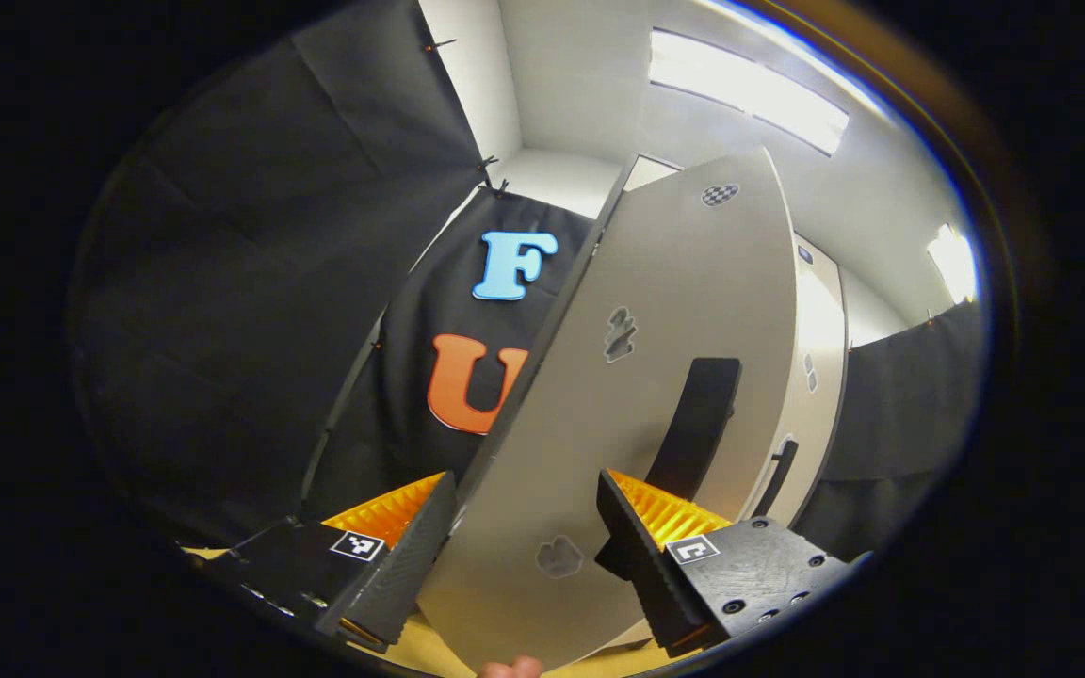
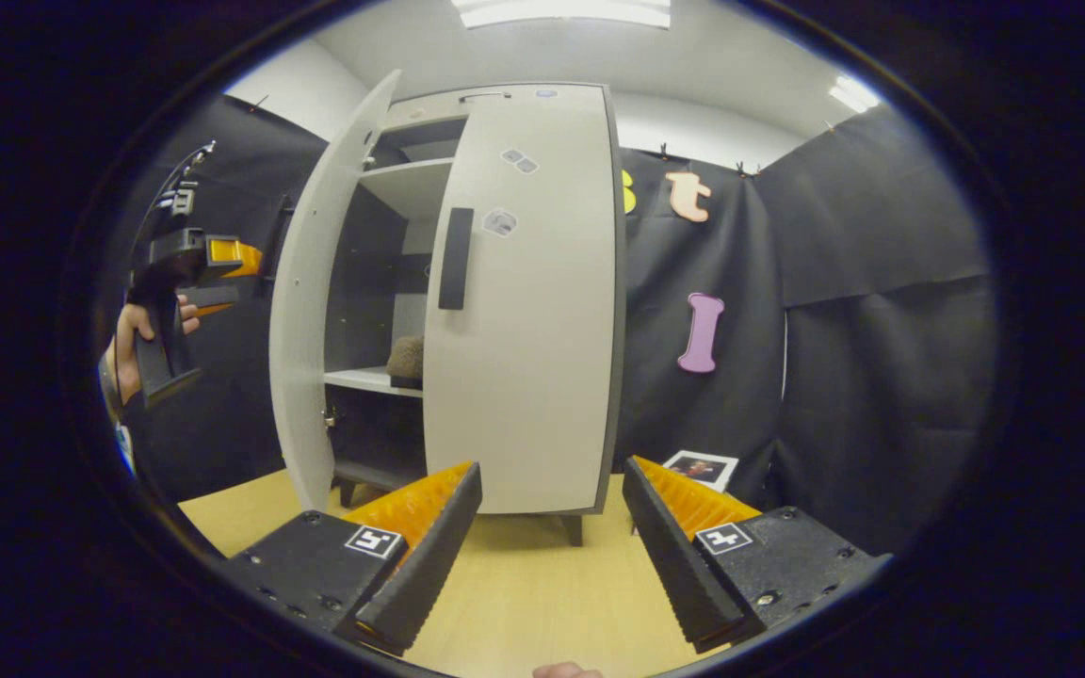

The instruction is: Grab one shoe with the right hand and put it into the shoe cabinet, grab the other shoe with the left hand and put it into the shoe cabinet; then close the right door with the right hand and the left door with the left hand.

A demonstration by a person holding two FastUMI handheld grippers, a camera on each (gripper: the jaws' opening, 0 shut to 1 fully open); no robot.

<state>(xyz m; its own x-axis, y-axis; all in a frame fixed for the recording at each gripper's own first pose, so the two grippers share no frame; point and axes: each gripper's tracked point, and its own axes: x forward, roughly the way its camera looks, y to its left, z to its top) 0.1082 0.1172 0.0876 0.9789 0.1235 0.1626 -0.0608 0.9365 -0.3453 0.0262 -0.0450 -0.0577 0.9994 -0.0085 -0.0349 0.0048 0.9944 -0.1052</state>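
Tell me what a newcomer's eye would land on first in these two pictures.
First the tall pale shoe cabinet in the middle of the right gripper view: its right door is shut, its left door stands open, and a brown shoe sits on a shelf in the gap. Next, the left gripper in a hand beside that open door; in the left gripper view, the left door's edge stands between its open fingers.

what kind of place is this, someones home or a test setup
Most likely a staged recording booth, not a home: black cloth walls hang round a lone shoe cabinet on a wood floor, with strip lights overhead. A hand holds the left tool by the open left door.
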